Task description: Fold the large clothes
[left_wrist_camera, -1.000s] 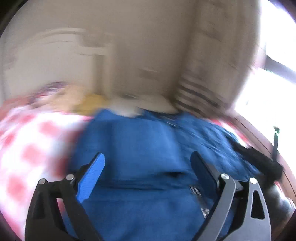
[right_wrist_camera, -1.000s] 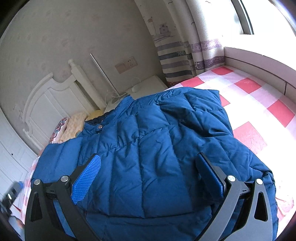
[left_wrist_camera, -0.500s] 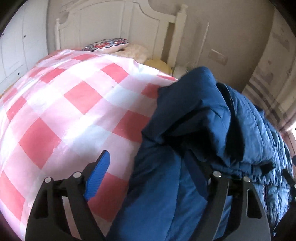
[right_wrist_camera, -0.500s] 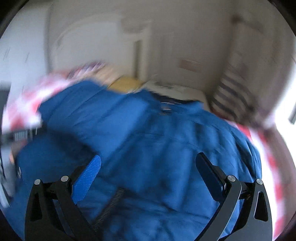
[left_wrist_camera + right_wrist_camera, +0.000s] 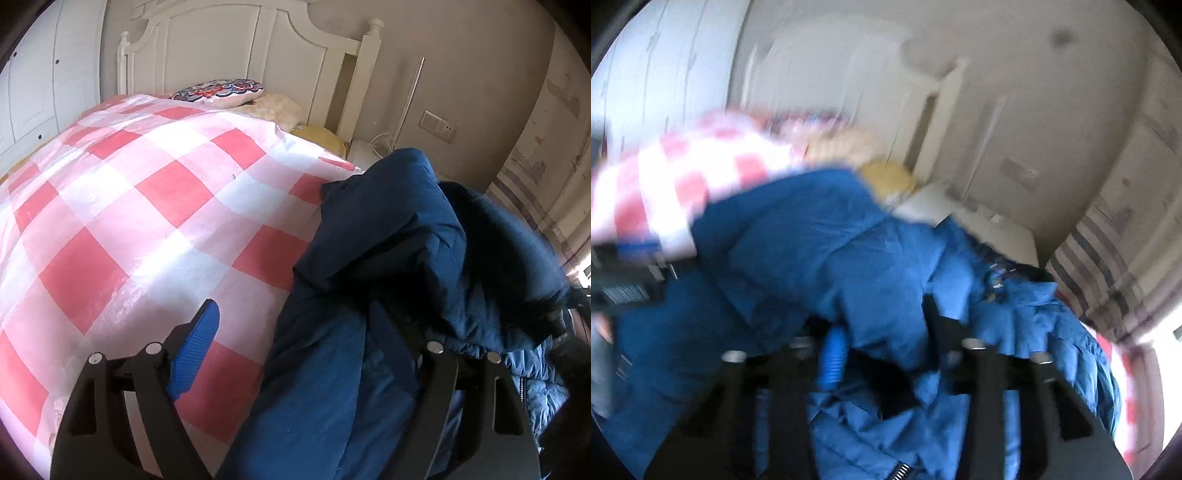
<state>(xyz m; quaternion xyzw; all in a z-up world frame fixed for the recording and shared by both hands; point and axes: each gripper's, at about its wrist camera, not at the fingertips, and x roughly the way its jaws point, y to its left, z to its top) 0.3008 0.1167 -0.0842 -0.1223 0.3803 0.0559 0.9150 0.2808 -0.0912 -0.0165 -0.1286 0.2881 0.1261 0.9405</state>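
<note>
The blue padded jacket (image 5: 399, 258) lies bunched and partly doubled over on the right side of the bed, its quilted fabric heaped in deep folds with a thick flap raised above the rest, on a red-and-white checked bedspread (image 5: 147, 206). The left gripper (image 5: 295, 332) is spread wide, its blue-padded left finger over the bedspread and its right finger against the jacket's folds, gripping nothing. The right gripper (image 5: 882, 332), blurred, has its fingers drawn close with a fold of jacket between them.
</note>
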